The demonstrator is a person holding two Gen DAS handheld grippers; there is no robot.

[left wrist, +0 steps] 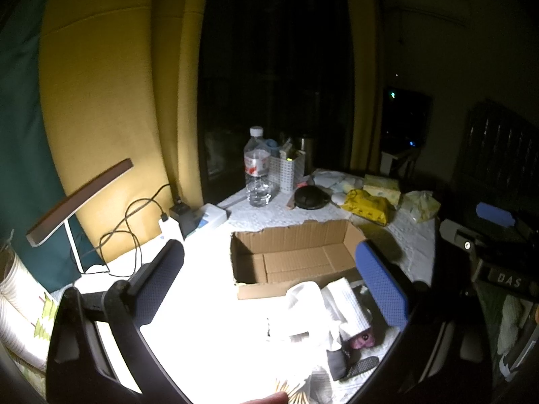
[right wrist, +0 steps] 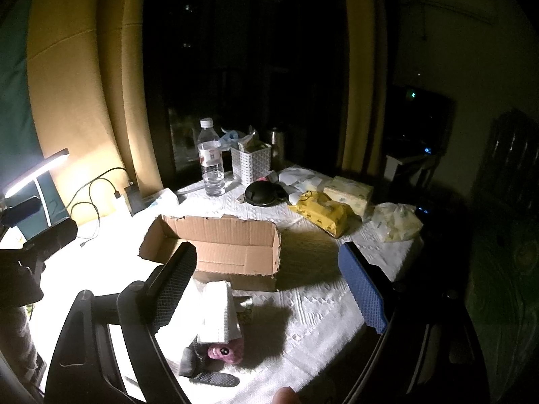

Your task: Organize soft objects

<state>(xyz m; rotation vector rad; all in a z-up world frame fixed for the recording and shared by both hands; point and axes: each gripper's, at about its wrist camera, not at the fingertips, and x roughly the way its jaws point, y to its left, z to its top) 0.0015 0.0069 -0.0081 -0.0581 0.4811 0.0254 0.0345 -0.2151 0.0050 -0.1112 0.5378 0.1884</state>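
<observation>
Both grippers are held wide apart above the desk (right wrist: pixel 320 303).
A pile of cloths (right wrist: pixel 215 313) is seen at lower centre, just before the empty box (right wrist: pixel 215 249); left gripper (left wrist: pixel 269 282), right gripper (right wrist: pixel 269 286).

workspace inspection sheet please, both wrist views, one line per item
surface: table under a white textured cloth, left part washed out by lamp glare
job's things: open cardboard box, empty as far as visible; pile of soft items in front of it
clutter: water bottle, white basket, yellow wipes pack, tissue box, black round lid
grippers: left claw open, holding nothing; right claw open, holding nothing
cables: black cable looping to a charger at the table's back left
surroundings: desk lamp lit, yellow curtain, dark window
</observation>
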